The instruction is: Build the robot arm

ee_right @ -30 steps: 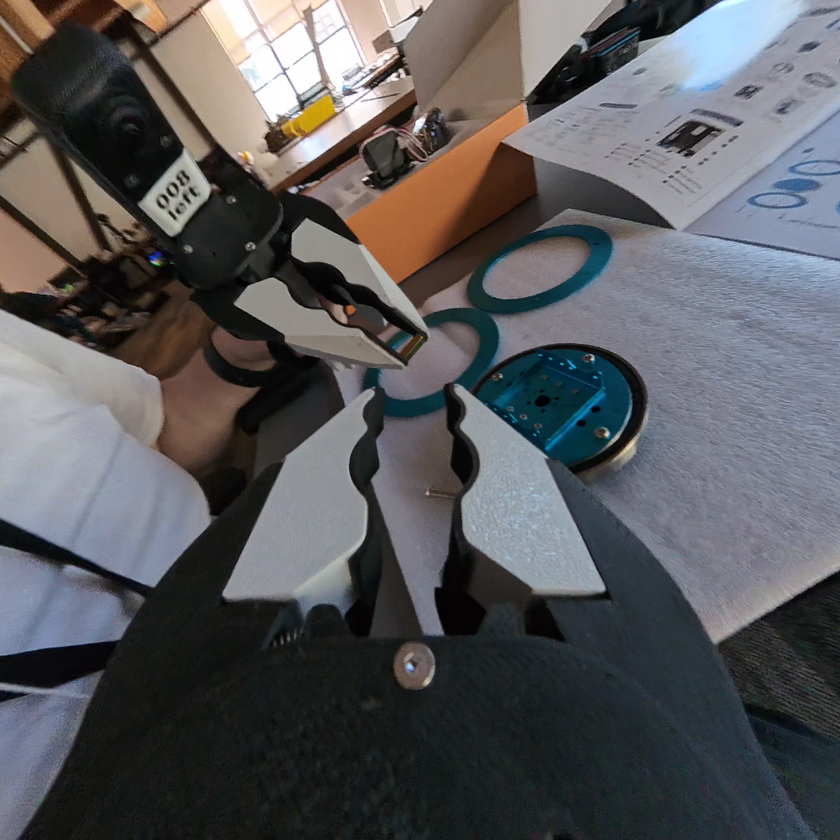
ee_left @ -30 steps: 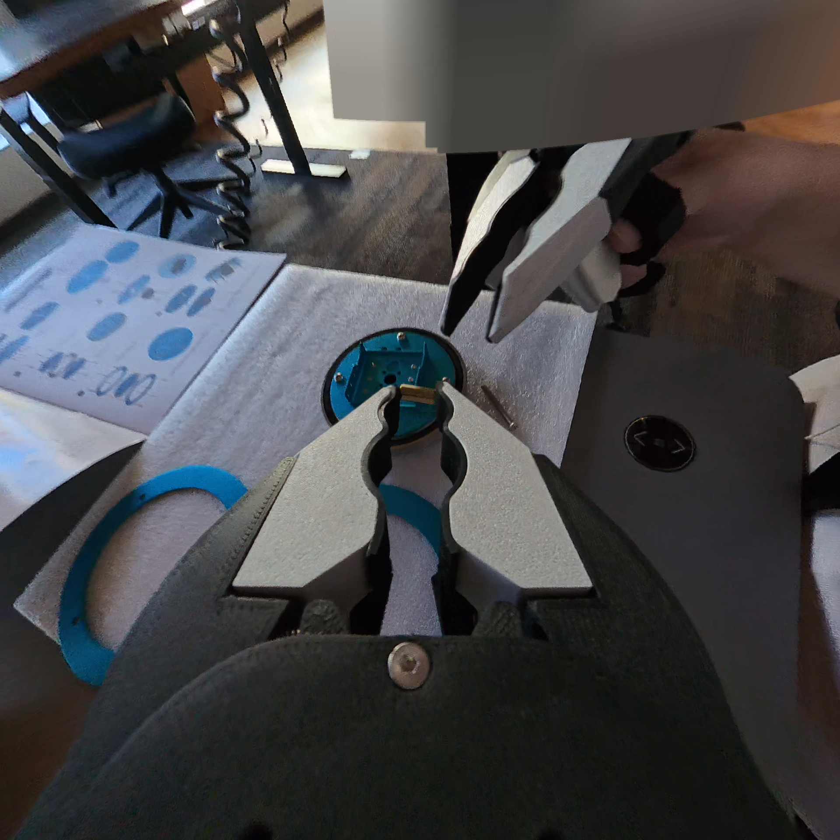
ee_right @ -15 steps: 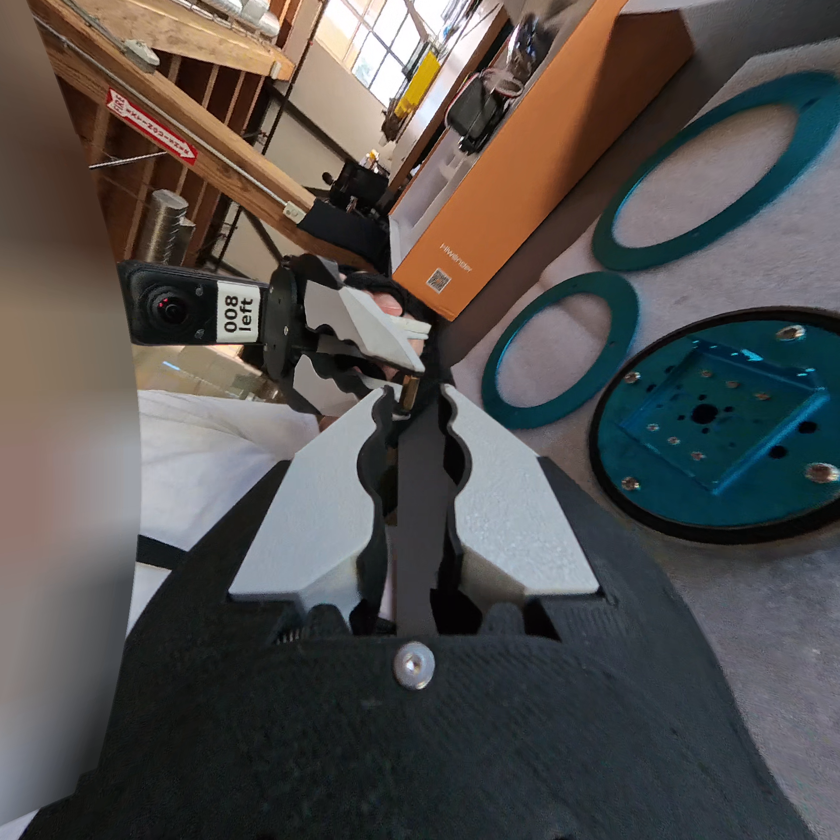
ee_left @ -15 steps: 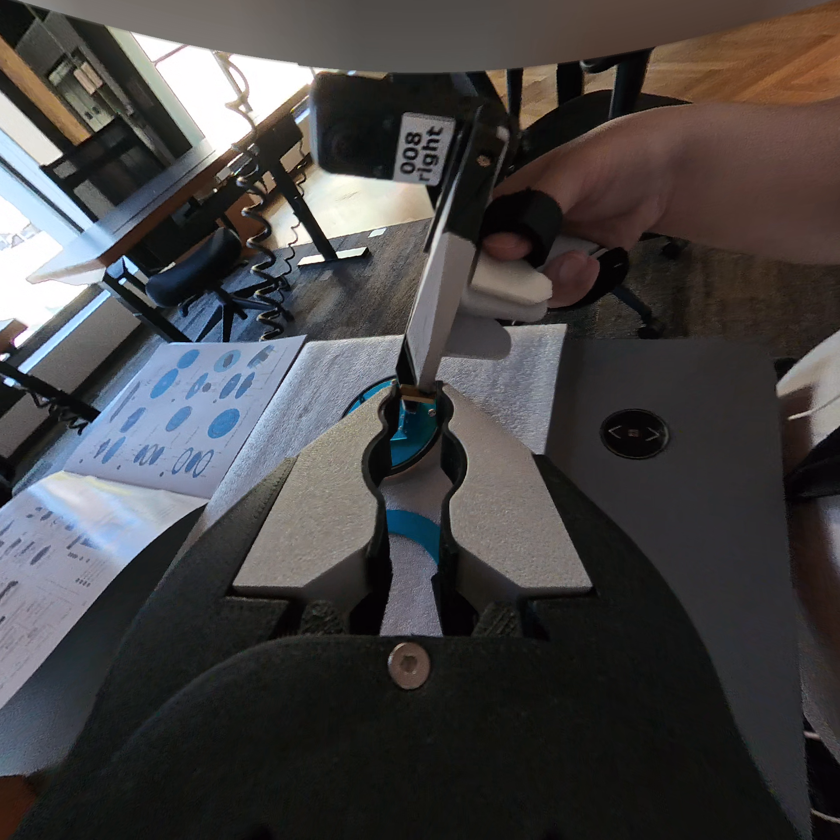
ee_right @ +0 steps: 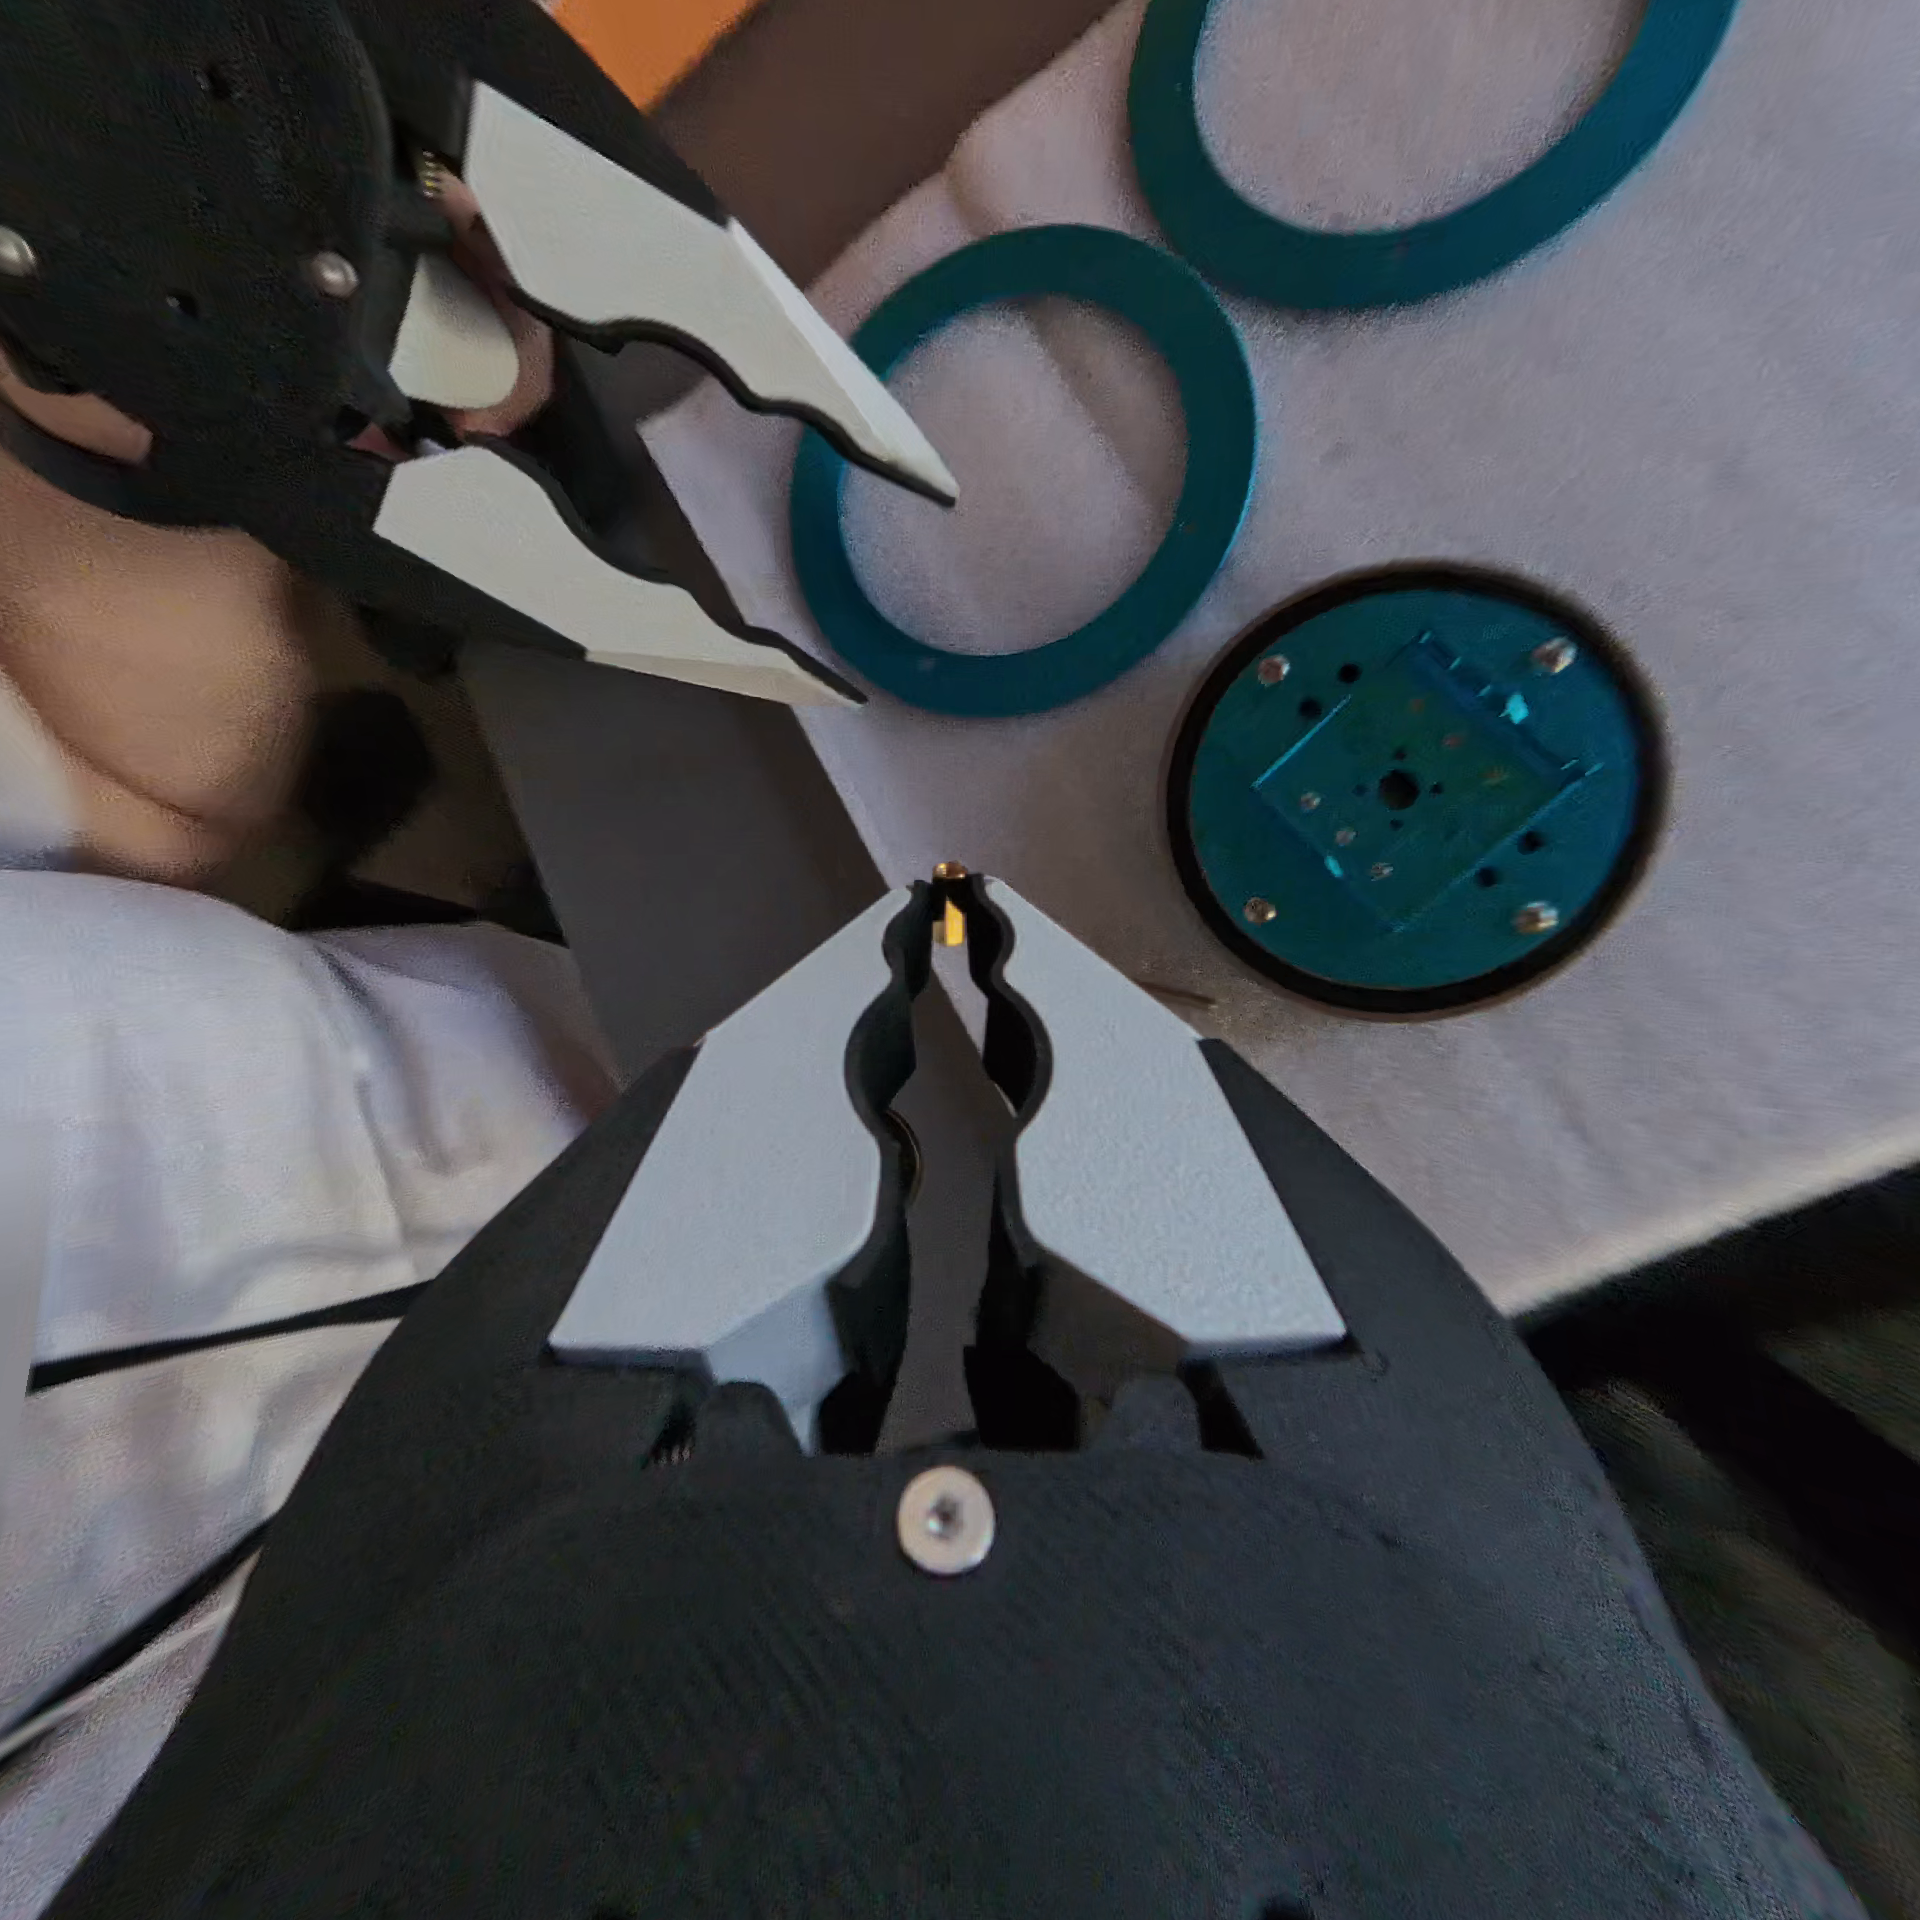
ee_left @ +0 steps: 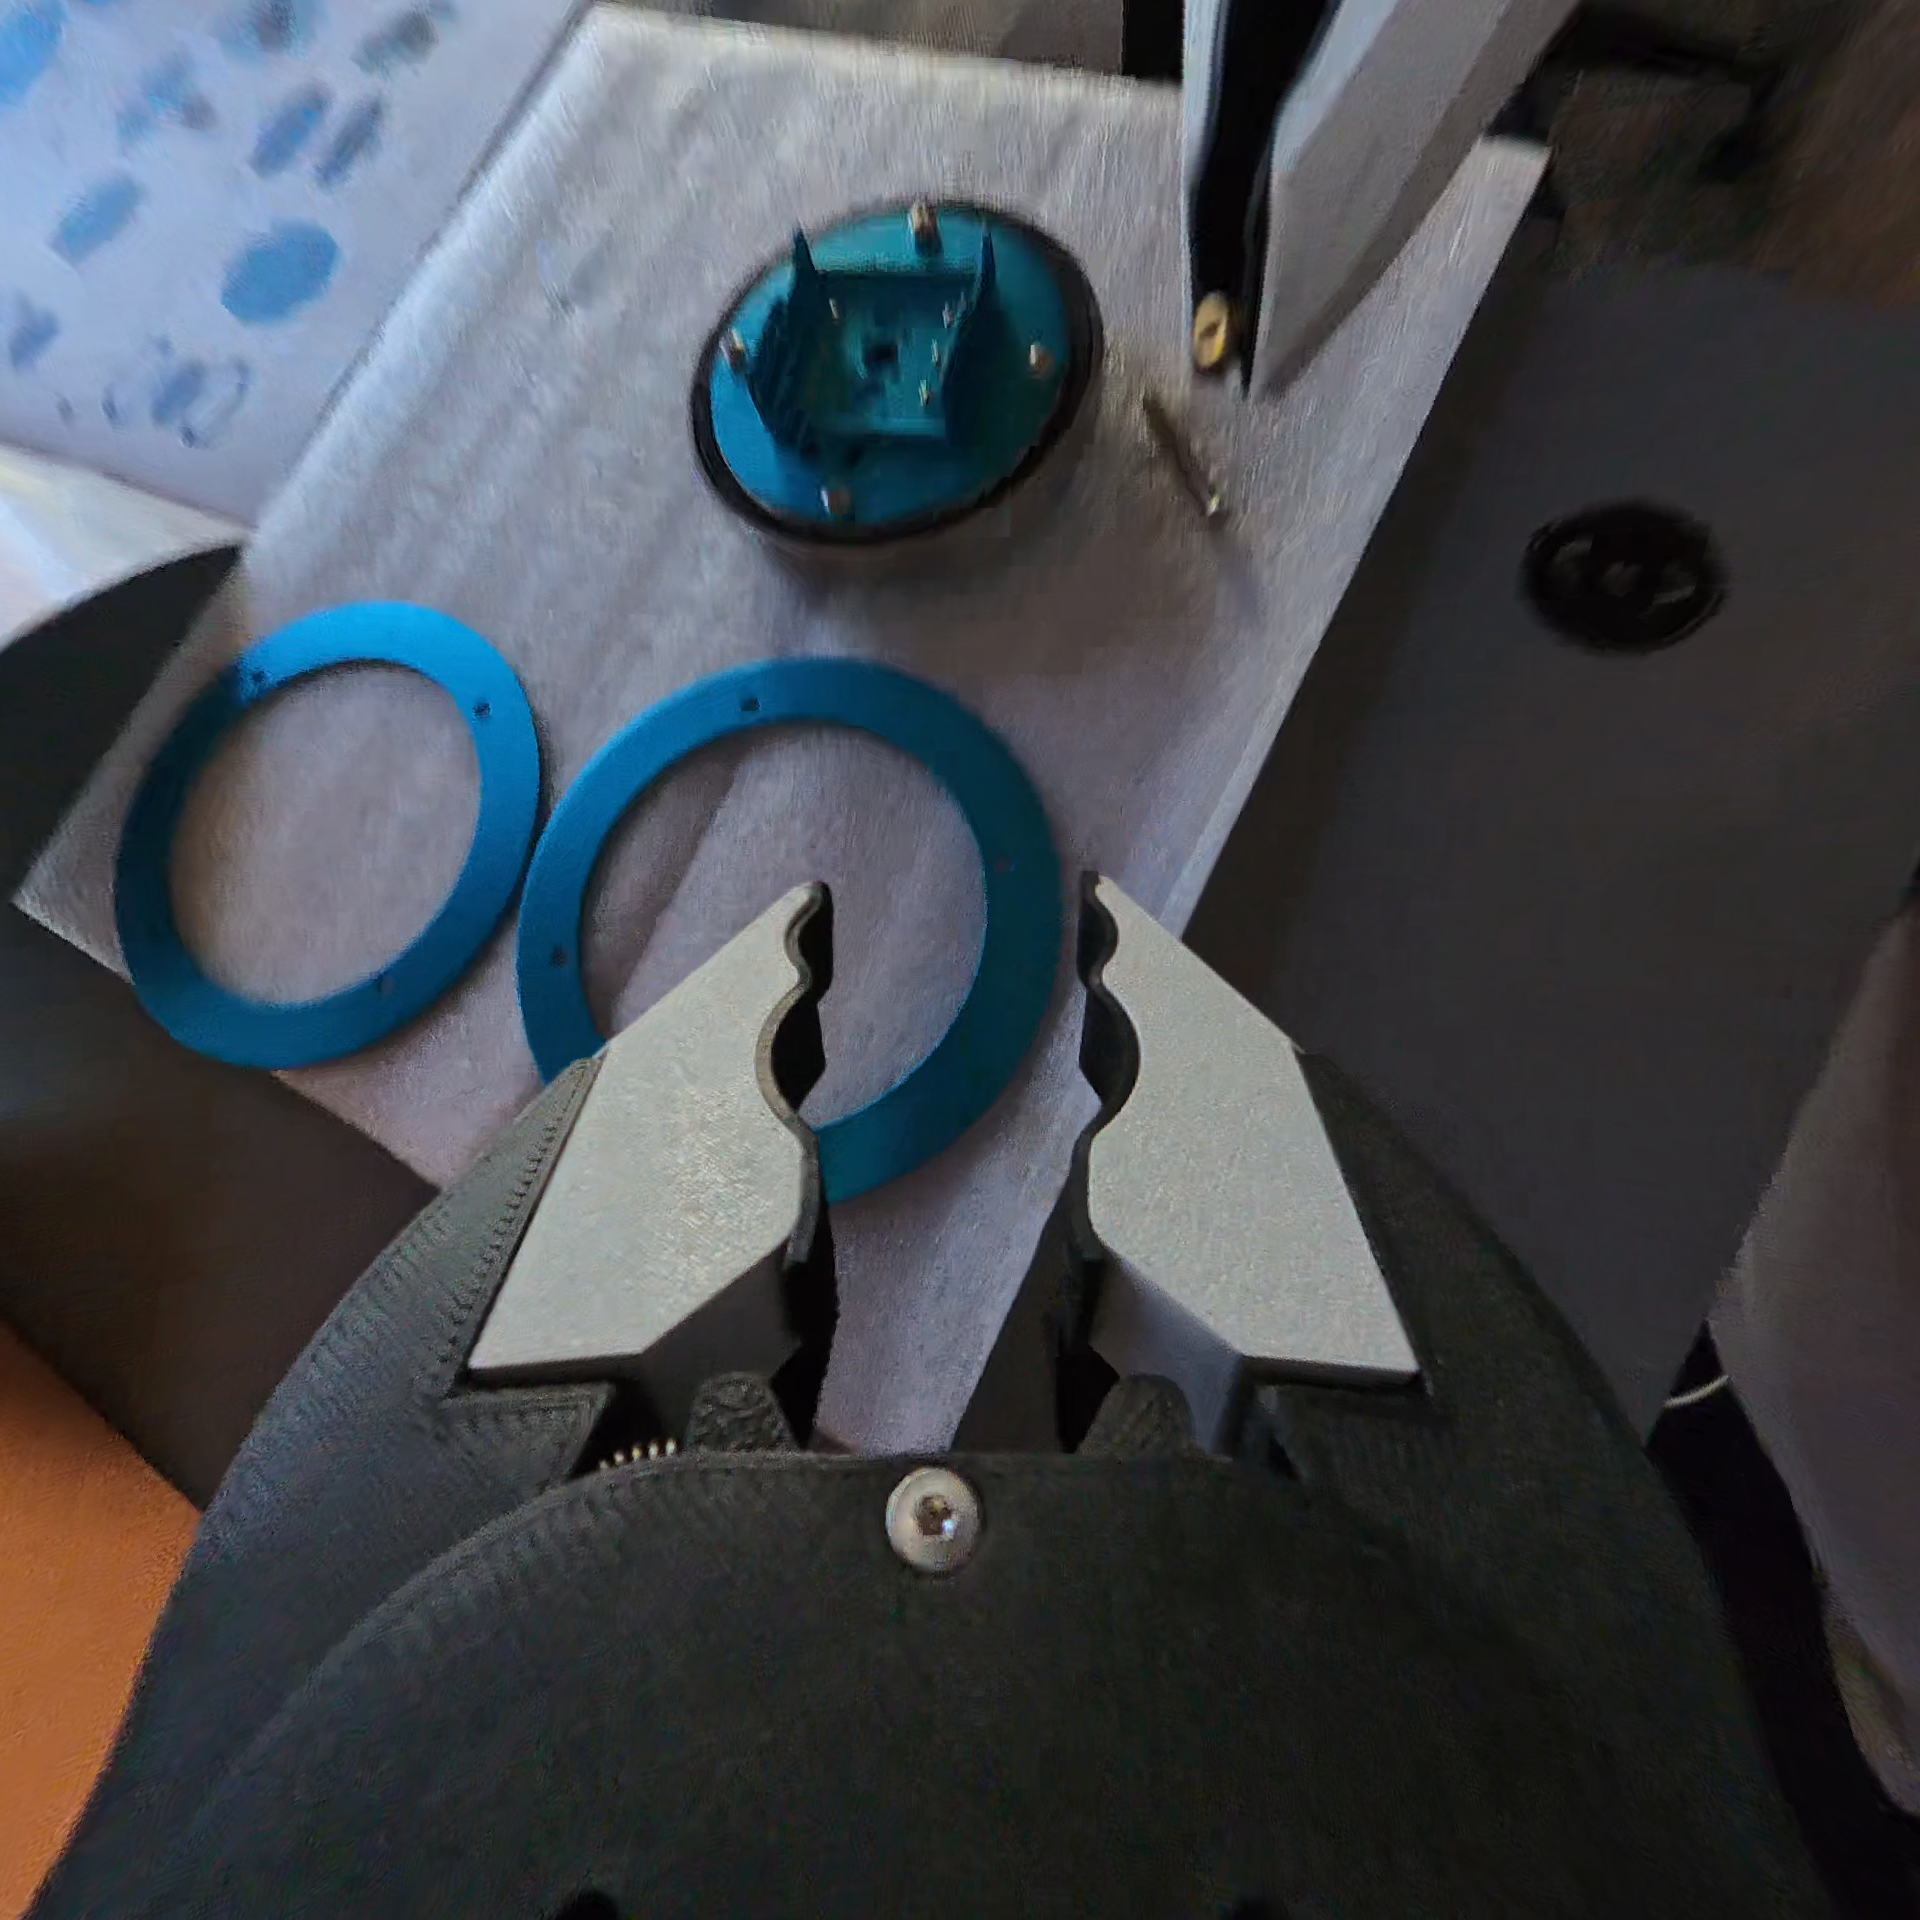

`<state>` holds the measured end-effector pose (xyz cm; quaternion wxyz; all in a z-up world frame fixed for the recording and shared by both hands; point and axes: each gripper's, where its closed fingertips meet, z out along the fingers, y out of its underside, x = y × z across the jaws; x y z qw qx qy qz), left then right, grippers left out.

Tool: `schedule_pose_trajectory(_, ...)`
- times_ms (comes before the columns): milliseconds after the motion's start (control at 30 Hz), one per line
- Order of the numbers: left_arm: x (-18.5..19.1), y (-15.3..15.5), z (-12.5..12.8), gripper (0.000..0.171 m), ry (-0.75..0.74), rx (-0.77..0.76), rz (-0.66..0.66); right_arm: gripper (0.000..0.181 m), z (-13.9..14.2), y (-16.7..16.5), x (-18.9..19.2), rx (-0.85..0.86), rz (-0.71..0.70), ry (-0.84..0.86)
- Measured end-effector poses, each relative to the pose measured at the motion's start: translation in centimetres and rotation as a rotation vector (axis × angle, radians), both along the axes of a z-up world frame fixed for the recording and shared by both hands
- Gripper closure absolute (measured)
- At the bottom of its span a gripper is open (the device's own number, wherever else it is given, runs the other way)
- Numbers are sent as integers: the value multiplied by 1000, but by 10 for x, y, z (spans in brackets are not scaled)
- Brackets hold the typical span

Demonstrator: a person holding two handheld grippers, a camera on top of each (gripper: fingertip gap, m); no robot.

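My right gripper (ee_right: 950, 896) is shut on a small brass standoff (ee_right: 949, 909), held at the fingertips above the edge of the white foam mat (ee_right: 1507, 436). The same standoff (ee_left: 1210, 330) shows at the tip of that gripper in the left wrist view. My left gripper (ee_left: 951, 896) is open and empty, hovering over the nearer blue ring (ee_left: 914, 717). A second blue ring (ee_left: 166, 831) lies to its left. A round blue base plate with posts (ee_left: 894, 374) sits farther back on the mat. In the right wrist view the plate (ee_right: 1413, 790) lies to the right of the fingertips.
A thin screw (ee_left: 1184, 457) lies on the mat beside the base plate. A dark grey pad with a round black emblem (ee_left: 1621, 577) lies to the right of the mat. Printed sheets (ee_left: 156, 208) lie at the far left. A person's white sleeve (ee_right: 208, 1143) is near. Left tips to right tips: about 9 cm. The plate (ee_right: 1413, 790) is about 9 cm from my right fingertips. It turns up in the left wrist view (ee_left: 867, 355) as well.
The brass standoff passed from my left gripper to my right gripper. The left opened and drew back over the rings; the right shut on the standoff and moved off.
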<state>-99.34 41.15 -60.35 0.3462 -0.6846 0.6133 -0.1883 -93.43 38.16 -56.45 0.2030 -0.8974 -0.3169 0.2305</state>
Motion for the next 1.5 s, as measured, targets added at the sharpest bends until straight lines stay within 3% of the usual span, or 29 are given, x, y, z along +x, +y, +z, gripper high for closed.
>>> schedule_pose_trajectory(200, -3, -5, -14, 131, 53, -140, 28, 176, 29, -10, -16, 53, 122, -504)
schedule_pose_trajectory(367, -3, -4, -15, 132, 94, -147, 30, 177, 26, -36, -16, -14, 234, -585)
schedule_pose_trajectory(533, -3, -4, -15, 132, 95, -167, 30, 176, 13, -48, 0, -128, 257, -521)
schedule_pose_trajectory(633, -3, -4, -15, 133, 117, -146, 29, 176, 8, -42, 12, -146, 195, -415)
schedule_pose_trajectory(933, -2, -3, -14, 139, 122, -174, 55, 177, 3, -8, 11, 88, -14, 390)
schedule_pose_trajectory(1000, -3, 1, -13, 153, 118, -175, 69, 177, 2, -4, 9, 142, -29, 473)
schedule_pose_trajectory(1300, -6, 5, -14, 157, 113, -153, 77, 176, -19, 20, -5, 237, -34, 415)
schedule_pose_trajectory(1500, -5, 0, -8, 158, 94, -173, 60, 176, -27, 20, -15, 228, -12, 377)
